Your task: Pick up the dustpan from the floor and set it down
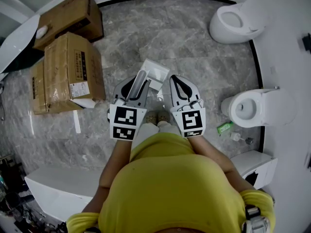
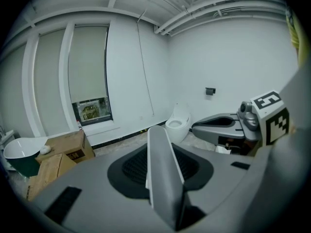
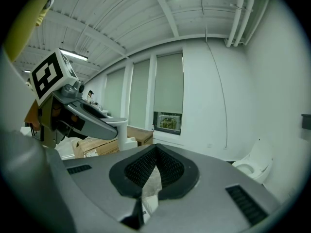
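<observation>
Left gripper (image 1: 134, 86) has it: the jaws are clamped on the grey handle (image 2: 163, 171) of the dustpan (image 1: 155, 72), the bar standing square between the pads in the left gripper view. From the head view the handle runs out of that grip toward one o'clock, and the white pan sits at its far end, just ahead of both grippers and, by the look of it, carried clear of the marble floor (image 1: 189, 42) rather than lying on it. The right gripper (image 1: 176, 81) rides alongside at three o'clock, jaws drawn together at the tips. A pale sliver shows in the slit and I cannot say what it is. So the whole load hangs off the left hand, long axis pointing forward and slightly right. Cardboard boxes (image 1: 73, 67) crowd in at ten o'clock. Open floor lies at twelve, and my read is that's the landing spot: lower pan-end first along that one o'clock line.
</observation>
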Available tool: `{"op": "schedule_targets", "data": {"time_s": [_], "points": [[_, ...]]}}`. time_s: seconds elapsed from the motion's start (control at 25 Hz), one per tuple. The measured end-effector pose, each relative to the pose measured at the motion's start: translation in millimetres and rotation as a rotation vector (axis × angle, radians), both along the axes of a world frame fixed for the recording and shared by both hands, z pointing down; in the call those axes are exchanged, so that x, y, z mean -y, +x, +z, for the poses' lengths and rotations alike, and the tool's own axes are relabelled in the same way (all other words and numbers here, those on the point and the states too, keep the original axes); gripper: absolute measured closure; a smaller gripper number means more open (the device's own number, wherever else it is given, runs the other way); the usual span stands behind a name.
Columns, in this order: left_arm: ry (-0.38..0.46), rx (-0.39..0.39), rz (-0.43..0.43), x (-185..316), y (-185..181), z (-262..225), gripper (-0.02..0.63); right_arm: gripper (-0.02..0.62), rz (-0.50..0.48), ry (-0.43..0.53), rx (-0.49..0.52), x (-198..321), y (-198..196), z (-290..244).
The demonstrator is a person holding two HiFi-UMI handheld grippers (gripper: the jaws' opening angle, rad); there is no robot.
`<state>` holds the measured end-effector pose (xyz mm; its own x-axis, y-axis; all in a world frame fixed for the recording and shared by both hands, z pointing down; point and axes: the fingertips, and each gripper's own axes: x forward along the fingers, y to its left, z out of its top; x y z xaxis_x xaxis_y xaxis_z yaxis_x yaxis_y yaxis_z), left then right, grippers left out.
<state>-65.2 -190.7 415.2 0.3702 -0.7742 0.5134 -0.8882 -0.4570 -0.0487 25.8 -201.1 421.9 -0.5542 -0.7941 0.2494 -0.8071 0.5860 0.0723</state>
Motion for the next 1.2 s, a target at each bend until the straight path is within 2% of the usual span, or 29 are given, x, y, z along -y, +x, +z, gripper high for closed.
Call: {"op": "schedule_targets", "data": {"time_s": [0.44,0.8,1.2], "points": [[-0.021,0.01,-0.011,9.3,-7.7,18.4,0.485,0.583,0.01,-0.01,-0.009,4.3,1.4,4.5],[-0.062,0.022,-0.01,25.0,-10.5,63.7,0.485,0.583,0.05,-0.025,-0.021,8.5,14.2,10.9],[-0.102,0.009,-0.054,44.8,-20.8,121.5,0.485,0.583,0.076,-0.048,-0.041,11.4,19.6,21.1]]}}
